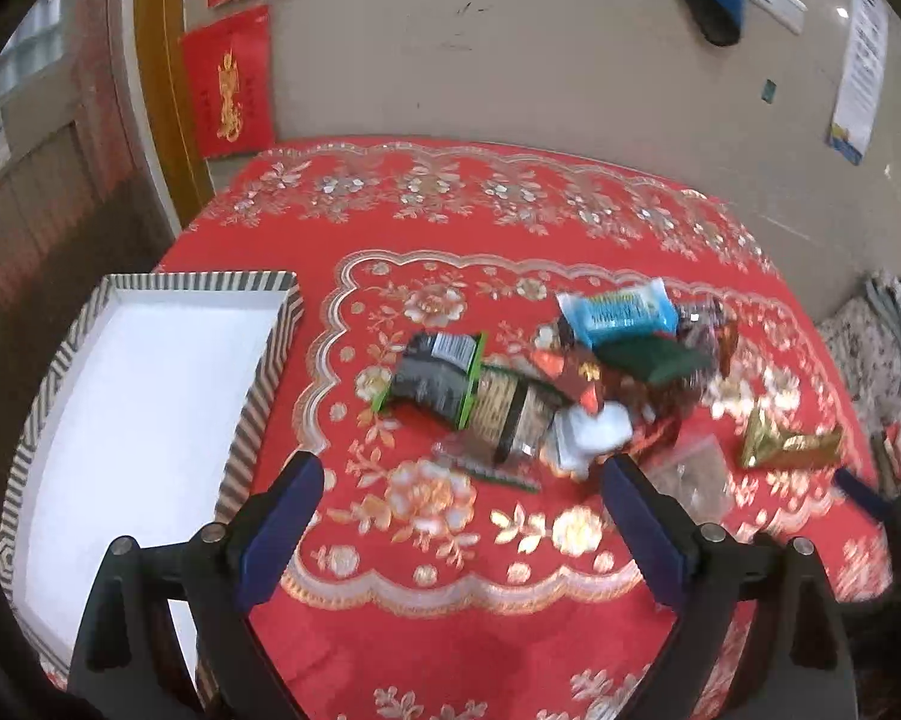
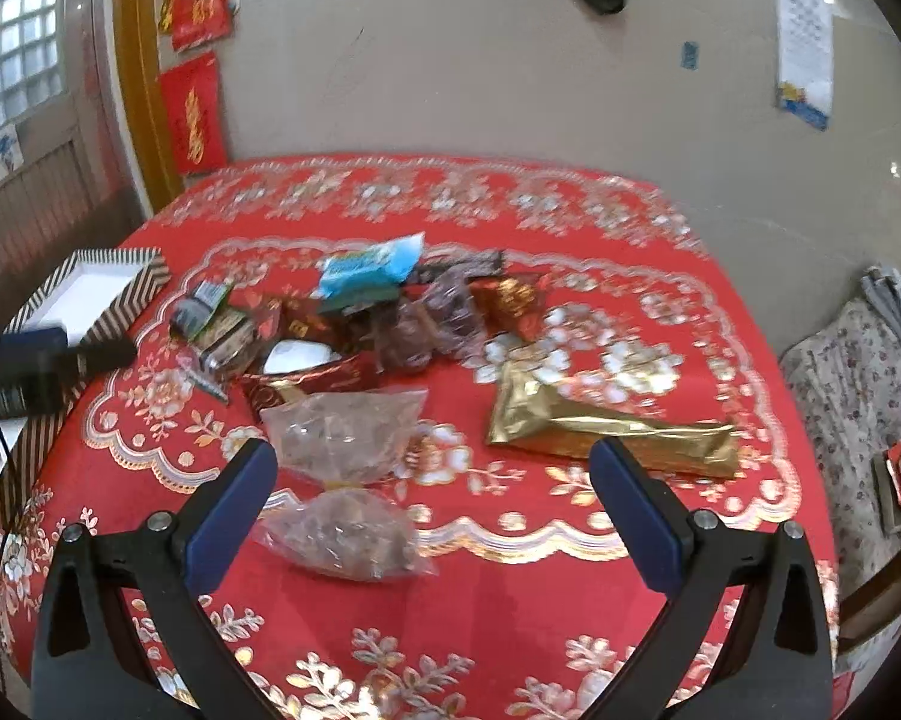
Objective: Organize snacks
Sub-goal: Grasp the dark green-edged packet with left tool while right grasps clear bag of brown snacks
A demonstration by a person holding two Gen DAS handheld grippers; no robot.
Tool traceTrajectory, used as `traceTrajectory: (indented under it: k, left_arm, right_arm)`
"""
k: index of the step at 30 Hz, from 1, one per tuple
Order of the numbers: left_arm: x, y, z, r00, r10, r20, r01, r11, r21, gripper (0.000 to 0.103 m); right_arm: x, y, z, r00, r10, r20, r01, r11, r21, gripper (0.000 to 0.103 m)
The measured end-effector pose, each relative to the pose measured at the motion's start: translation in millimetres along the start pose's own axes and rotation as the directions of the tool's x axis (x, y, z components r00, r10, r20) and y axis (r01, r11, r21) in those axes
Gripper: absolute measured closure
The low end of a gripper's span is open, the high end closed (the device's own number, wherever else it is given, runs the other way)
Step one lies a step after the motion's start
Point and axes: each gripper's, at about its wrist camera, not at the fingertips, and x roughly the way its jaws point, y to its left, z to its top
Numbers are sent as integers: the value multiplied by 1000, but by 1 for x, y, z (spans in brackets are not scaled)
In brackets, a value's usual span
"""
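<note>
Crinkled gold foil pouch (image 2: 606,426), glossy; striped rectangular box (image 1: 258,396).

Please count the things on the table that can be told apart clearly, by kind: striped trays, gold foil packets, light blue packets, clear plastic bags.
Striped tray: 1
Gold foil packet: 1
Light blue packet: 1
Clear plastic bags: 2
Total: 5
The dark wrappers in the pile overlap too much to count.

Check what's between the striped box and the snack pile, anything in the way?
Nothing: in the left wrist view, only bare red tablecloth lies between the striped box and the snack pile. The green-edged packet is the nearest snack.
</note>
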Motion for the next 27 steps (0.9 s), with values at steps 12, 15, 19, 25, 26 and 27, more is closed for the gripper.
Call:
traceTrajectory:
  k: [12, 15, 19, 25, 26, 27]
  left_arm:
    - [86, 7, 57, 986, 87, -144, -79, 995, 59, 11]
    - [107, 8, 63, 980, 92, -178, -81, 994, 72, 14]
    - [121, 6, 57, 976, 85, -200, -64, 992, 107, 21]
    - [119, 8, 56, 978, 29, -205, -12, 996, 85, 36]
    - [119, 7, 55, 979, 24, -203, -6, 996, 93, 37]
    - [119, 7, 55, 979, 15, -203, 4, 996, 94, 40]
  right_arm:
    - [34, 4, -3, 996, 5, -91, -6, 1000, -10, 0]
    - [33, 3, -2, 996, 9, -85, -10, 1000, -8, 0]
    - [36, 4, -1, 996, -7, -93, 6, 1000, -18, 0]
    - [45, 6, 1, 994, -20, -111, 18, 1000, -21, 0]
    - [48, 7, 1, 993, -19, -118, 16, 1000, -21, 0]
    - [51, 8, 1, 992, -13, -124, 11, 1000, -21, 0]
